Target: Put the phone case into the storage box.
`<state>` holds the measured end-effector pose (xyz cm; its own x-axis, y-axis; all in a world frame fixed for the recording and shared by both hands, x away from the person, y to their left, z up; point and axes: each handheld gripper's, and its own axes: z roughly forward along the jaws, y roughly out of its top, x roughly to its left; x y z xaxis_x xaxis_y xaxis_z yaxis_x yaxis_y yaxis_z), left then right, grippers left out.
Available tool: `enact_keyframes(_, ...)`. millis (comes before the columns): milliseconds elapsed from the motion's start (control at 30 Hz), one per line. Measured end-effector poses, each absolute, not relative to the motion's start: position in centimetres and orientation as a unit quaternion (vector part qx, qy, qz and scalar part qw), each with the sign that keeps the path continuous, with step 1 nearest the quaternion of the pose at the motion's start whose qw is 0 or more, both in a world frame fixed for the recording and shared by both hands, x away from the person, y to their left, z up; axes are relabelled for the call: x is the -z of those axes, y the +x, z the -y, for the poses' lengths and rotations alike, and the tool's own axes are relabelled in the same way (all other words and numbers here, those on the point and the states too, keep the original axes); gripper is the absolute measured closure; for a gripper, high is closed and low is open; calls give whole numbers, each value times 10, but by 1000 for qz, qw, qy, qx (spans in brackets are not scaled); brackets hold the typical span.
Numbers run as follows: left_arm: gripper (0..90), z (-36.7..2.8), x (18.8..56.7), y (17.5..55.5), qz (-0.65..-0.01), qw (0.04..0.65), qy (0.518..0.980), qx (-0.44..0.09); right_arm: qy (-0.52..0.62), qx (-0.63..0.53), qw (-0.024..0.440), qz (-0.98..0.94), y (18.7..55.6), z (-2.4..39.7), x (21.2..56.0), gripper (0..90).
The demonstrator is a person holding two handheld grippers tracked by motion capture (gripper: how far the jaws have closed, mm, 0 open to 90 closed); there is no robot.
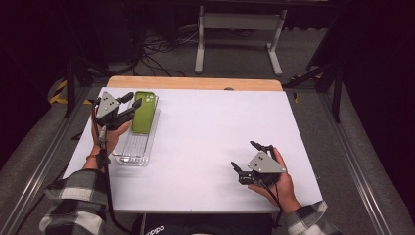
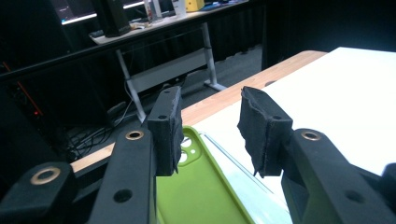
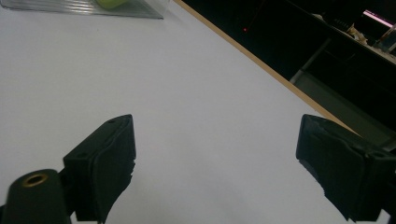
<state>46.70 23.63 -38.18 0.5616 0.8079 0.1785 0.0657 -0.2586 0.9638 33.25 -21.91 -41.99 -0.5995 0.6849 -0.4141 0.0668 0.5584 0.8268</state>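
A lime-green phone case (image 1: 144, 111) lies back up on a clear ribbed plastic tray (image 1: 133, 147) at the left of the white table (image 1: 220, 122). My left gripper (image 1: 132, 100) hovers at the case's left edge, open, with nothing between its jaws. In the left gripper view the case (image 2: 205, 191) lies just below and beyond the open gripper (image 2: 212, 130), its camera cut-out near the left pad (image 2: 168, 126). My right gripper (image 1: 244, 155) rests open over bare table at the near right. In the right gripper view that gripper (image 3: 215, 158) gapes wide, and the tray (image 3: 84, 7) lies far off.
A wooden strip (image 1: 195, 83) runs along the table's far edge. Beyond it stand a white-legged desk frame (image 1: 240, 34) and loose cables (image 1: 156, 49) on the grey floor. Metal rails (image 1: 44, 161) flank the table.
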Motion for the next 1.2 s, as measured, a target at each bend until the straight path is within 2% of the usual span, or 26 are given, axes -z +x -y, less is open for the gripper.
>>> enact_keyframes(300,541,-235,382,457,-306,544,697,-353,236,-407,381,-796,332,218,420,127)
enact_keyframes(633,460,-225,383,449,-298,543,702,-350,233,-410,382,-795,331,219,419,127)
enact_keyframes(767,442,-221,381,446,-295,536,703,-361,233,-410,384,-794,330,219,418,127)
enact_keyframes(1200,385,-215,378,437,-290,547,702,-351,234,-409,384,-794,329,219,419,127)
